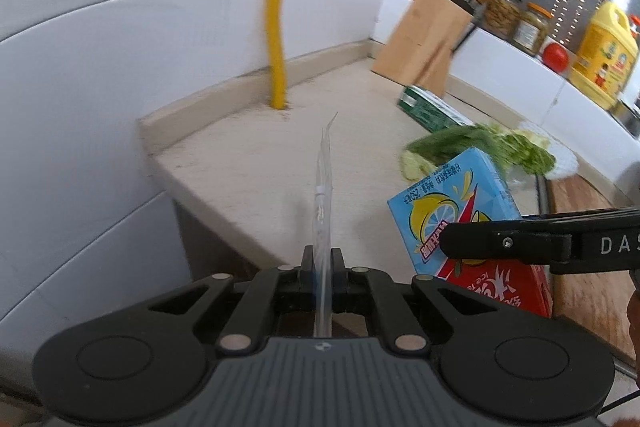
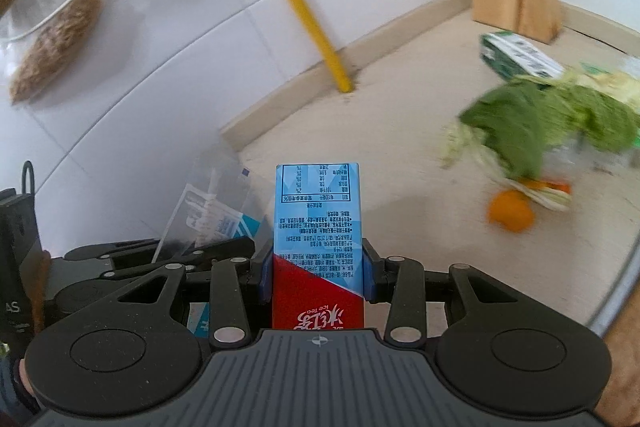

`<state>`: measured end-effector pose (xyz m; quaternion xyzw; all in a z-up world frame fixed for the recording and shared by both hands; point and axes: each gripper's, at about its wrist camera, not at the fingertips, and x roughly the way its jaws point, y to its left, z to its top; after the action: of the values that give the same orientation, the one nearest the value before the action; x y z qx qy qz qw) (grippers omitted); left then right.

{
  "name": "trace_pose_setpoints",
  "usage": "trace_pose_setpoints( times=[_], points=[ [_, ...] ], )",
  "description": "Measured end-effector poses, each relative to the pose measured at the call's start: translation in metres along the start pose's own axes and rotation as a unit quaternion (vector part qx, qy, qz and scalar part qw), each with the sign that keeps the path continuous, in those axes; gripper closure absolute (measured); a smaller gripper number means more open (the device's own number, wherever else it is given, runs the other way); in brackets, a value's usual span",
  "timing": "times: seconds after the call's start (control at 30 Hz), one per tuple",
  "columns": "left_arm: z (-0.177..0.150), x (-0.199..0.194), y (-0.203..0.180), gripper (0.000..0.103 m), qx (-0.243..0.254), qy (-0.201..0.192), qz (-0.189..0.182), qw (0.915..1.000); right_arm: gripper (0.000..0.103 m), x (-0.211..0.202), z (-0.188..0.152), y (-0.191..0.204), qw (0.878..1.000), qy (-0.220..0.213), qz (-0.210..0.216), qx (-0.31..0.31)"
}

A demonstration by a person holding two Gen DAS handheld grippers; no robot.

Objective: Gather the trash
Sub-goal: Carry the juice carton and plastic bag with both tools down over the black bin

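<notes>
Left gripper pinched tight on clear plastic wrapper, frame centre; right gripper part-open, clamping ice tea carton, lower centre. Carry both level, grips firm

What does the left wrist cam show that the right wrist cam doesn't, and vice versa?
Left wrist only: the yellow oil jug, a red tomato and jars on the ledge.
Right wrist only: an orange on the counter and the brown brush hanging on the wall.
Both: the left gripper shut on a clear plastic wrapper, the right gripper clamping the blue-and-red ice tea carton, the yellow pipe, knife block, green box and leafy greens.
</notes>
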<state>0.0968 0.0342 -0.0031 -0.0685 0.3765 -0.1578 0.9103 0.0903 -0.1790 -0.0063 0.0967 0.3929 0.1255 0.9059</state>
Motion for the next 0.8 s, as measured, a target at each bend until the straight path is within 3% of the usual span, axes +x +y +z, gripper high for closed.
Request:
trace_pose_setpoints(
  times=[0.8],
  points=[
    [-0.034,-0.052,0.072,0.101,-0.08,-0.027,0.111,0.9902,0.055,0.062,0.007,0.106,0.989,0.05,0.089,-0.11]
  ],
)
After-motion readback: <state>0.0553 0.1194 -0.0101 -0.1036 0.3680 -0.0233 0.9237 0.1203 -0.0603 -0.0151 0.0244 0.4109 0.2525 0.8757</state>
